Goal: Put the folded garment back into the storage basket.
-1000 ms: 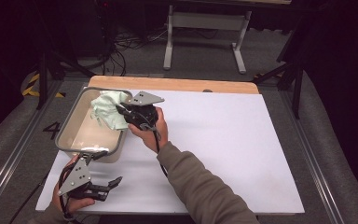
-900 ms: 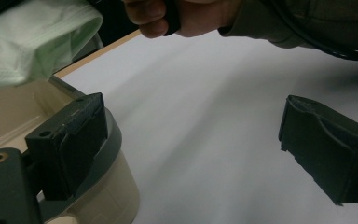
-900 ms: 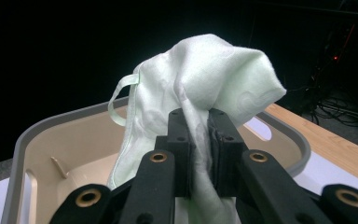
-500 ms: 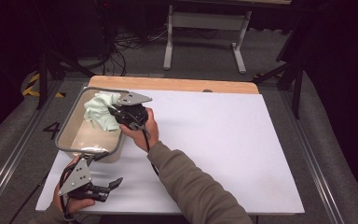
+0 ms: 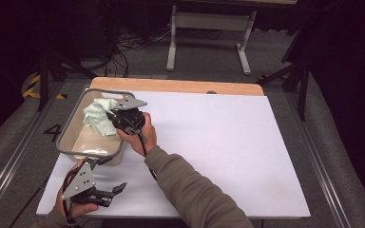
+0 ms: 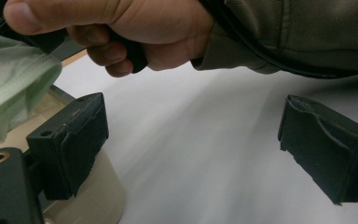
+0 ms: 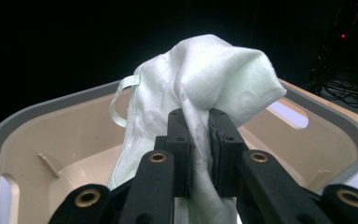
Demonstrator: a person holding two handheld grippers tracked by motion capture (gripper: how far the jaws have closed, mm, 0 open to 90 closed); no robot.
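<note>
Now the right gripper [image 7: 199, 140] pinches the pale green cloth [image 7: 200, 84] above the tub [image 7: 37, 140]; left gripper [image 6: 191, 149] open

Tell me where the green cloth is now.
High view, left side: the green cloth hangs over the beige bin, pinched in the right gripper.

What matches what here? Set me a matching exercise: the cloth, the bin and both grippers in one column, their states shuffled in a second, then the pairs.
1. pale green cloth
2. beige bin
3. left gripper
4. right gripper

A. jaws apart, nothing between them, low over the white sheet
B. standing at the table's left, grey-rimmed
C. jaws shut on fabric
D. pinched and hanging above the bin

Pairs: 1-D, 2-B, 3-A, 4-C
</note>
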